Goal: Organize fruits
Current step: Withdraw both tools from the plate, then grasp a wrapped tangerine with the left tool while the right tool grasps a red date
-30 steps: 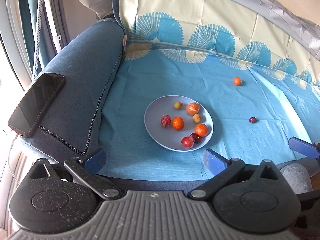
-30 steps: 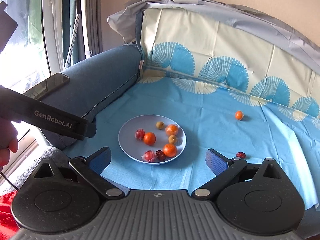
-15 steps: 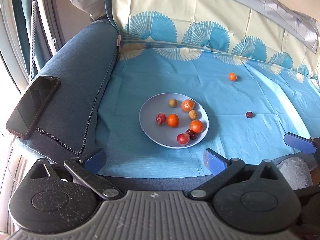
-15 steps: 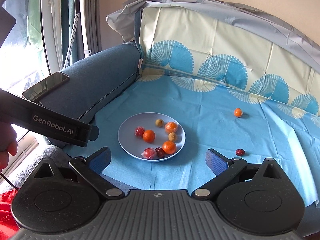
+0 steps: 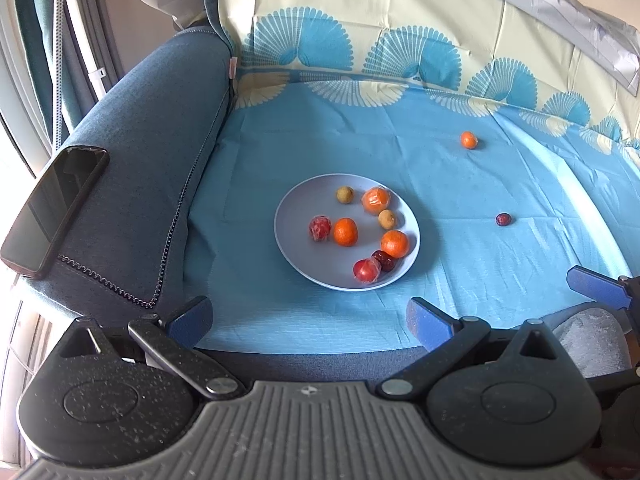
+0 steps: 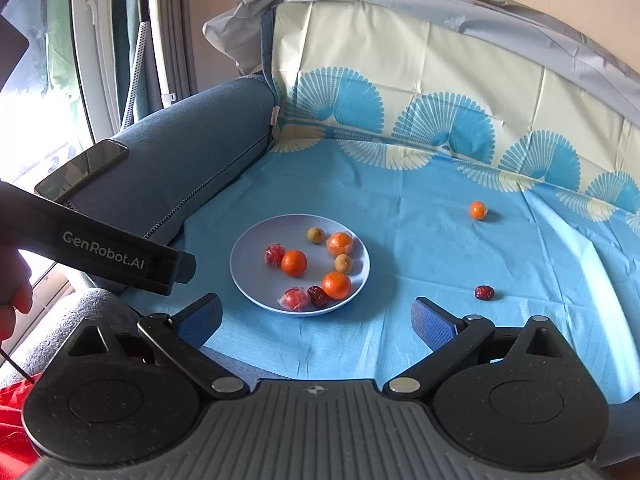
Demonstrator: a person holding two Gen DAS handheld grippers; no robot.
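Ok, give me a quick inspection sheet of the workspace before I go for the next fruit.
Surface: blue cloth over a sofa seat, creased.
Job's things: plate holding eight fruits; loose orange fruit and loose dark red fruit on the cloth, apart from the plate.
Clutter: phone on the armrest.
Grippers: left gripper and right gripper, jaws open, empty, short of the plate.
Cables: thin dark cord at the right view's left edge.
Surroundings: curtain, window.
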